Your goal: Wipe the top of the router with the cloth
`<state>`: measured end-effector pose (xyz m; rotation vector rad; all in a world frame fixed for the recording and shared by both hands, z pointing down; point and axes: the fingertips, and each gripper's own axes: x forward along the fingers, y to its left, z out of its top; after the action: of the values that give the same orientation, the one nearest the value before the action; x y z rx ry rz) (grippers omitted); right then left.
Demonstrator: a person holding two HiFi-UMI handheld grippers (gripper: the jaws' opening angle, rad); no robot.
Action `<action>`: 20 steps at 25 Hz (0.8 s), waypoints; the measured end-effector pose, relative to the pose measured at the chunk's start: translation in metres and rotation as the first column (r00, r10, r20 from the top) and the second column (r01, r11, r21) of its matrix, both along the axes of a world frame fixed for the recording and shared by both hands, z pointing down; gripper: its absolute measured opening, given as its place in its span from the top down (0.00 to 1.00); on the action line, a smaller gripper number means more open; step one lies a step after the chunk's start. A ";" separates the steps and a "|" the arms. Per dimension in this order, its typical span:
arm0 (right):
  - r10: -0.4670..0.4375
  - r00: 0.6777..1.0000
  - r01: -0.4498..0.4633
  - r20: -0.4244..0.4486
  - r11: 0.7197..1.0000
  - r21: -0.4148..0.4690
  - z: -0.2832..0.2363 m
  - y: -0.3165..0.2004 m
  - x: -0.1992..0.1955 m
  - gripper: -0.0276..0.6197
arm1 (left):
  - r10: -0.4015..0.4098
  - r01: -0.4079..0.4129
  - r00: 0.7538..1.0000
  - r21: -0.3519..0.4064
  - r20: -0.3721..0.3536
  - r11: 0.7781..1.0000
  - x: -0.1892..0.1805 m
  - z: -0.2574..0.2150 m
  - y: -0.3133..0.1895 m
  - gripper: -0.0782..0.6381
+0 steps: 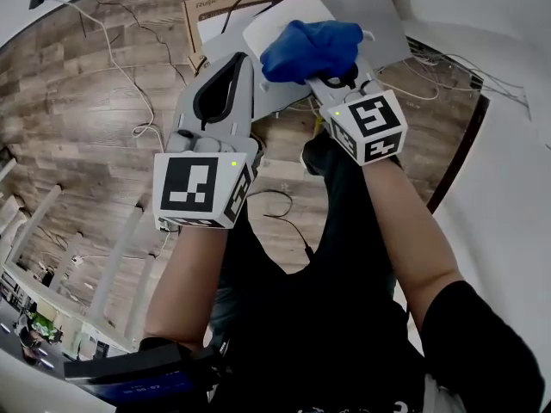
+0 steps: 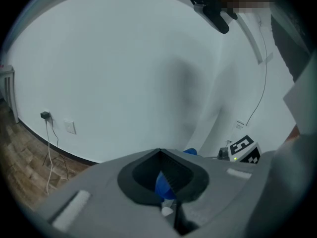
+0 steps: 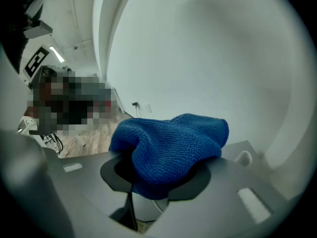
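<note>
My right gripper (image 1: 331, 71) is shut on a bunched blue cloth (image 1: 312, 47), which bulges up out of its jaws (image 3: 171, 148). My left gripper (image 1: 222, 89) is held close beside it on the left, jaws together with nothing between them. Through the hole in its jaws a bit of the blue cloth (image 2: 165, 185) shows, and the right gripper's marker cube (image 2: 245, 150) lies beyond. Behind the cloth lies a white rounded device (image 1: 280, 20) with a dark cable, apparently the router, mostly hidden by cloth and grippers.
A cardboard box (image 1: 215, 7) and a pale flat panel (image 1: 379, 15) lie by the white device. Thin cables (image 1: 129, 84) trail over the wooden floor (image 1: 77, 119). A white wall (image 2: 124, 73) carries a socket (image 2: 71, 127) and a plug (image 2: 45, 115).
</note>
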<state>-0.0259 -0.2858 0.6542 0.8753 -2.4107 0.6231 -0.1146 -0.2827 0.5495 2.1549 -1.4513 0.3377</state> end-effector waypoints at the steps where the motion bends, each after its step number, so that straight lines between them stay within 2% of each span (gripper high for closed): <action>1: -0.016 1.000 0.016 -0.006 1.000 0.012 0.008 -0.002 -0.004 0.71 | 0.000 0.000 1.000 0.003 -0.001 1.000 -0.001 0.010 -0.004 0.89; 7: -0.080 0.996 0.082 -0.044 0.995 0.060 0.045 -0.013 -0.018 0.71 | 0.001 -0.001 1.000 0.045 -0.001 0.999 -0.006 0.059 -0.038 0.89; 10: -0.080 0.994 0.087 -0.077 0.992 0.094 0.056 -0.019 -0.017 0.71 | -0.004 0.004 1.000 0.049 0.005 0.999 -0.016 0.077 -0.050 0.89; 13: -0.063 0.992 0.077 -0.114 0.989 0.127 0.060 -0.029 -0.013 0.71 | 0.006 -0.006 1.000 0.043 0.005 0.999 -0.021 0.090 -0.059 0.89; 20: 0.041 0.987 -0.016 -0.156 0.988 0.156 0.060 -0.054 0.004 0.71 | 0.050 -0.050 0.999 0.036 -0.013 0.998 -0.013 0.095 -0.058 0.89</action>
<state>-0.0221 -0.3396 0.7140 0.9858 -2.3286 0.3654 -0.1279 -0.3407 0.6448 2.2201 -1.4079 0.3168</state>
